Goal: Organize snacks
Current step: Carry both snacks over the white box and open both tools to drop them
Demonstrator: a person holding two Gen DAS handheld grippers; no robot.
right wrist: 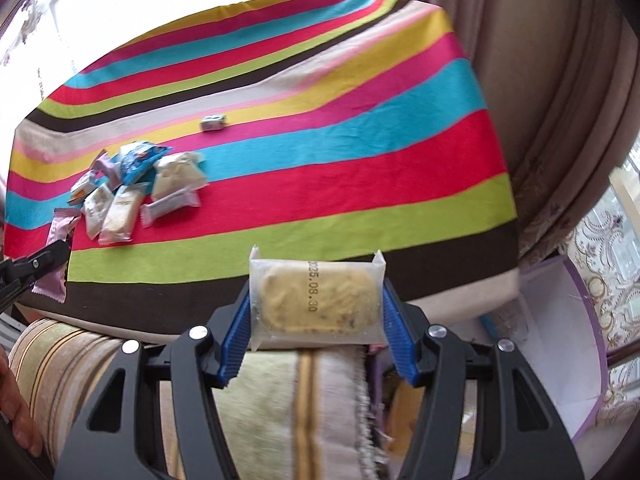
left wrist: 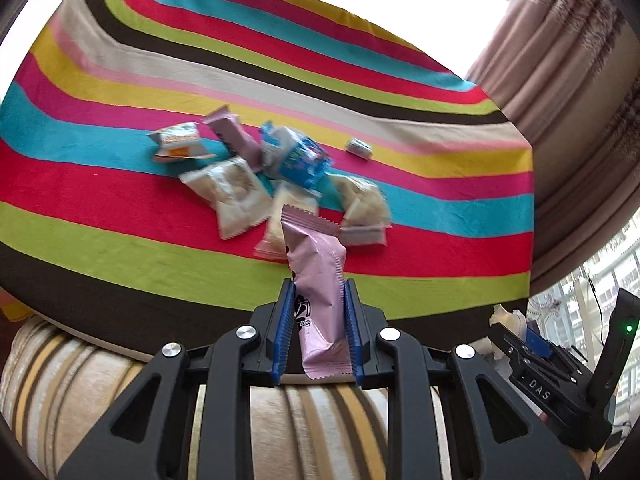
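While the striped cloth (left wrist: 120, 184) fills the view from the left wrist, the left gripper (left wrist: 316, 300) is clenched on a pink snack bar (left wrist: 316, 280), blue pads (left wrist: 285, 328) pressing both long sides of the wrapper. The bar stands up between the fingers, its crimped top edge tilting toward the pile, its lower end hanging over the table's near edge.

Beyond it lies the pile of snacks (left wrist: 260, 176), spread across the red, blue and magenta stripes. At its left sits an orange-and-white packet (left wrist: 178, 142), then a mauve bar (left wrist: 234, 136), then a blue-and-white packet (left wrist: 298, 158) at the middle. Pale cracker packets (left wrist: 230, 194) lie nearer the camera, overlapping each other. Well apart to the right, one small silvery packet (left wrist: 359, 147) rests alone on the yellow stripe. At the far right edge of this view the right gripper (left wrist: 532, 352) shows as a black frame, its grip not readable from here.

Over to the right wrist view: the same pile sits at far left, with the pink bar in the left gripper just below it. Centre frame, the right gripper (right wrist: 316, 300) is grasping a clear-wrapped biscuit (right wrist: 316, 300), held crosswise, pads on its two short ends, a printed date showing on the film. It hangs over the brown stripe at the table's near edge. Below it is a striped cushion (right wrist: 296, 400). A white and purple box (right wrist: 560, 340) stands to the right, beside the curtain (right wrist: 540, 80).
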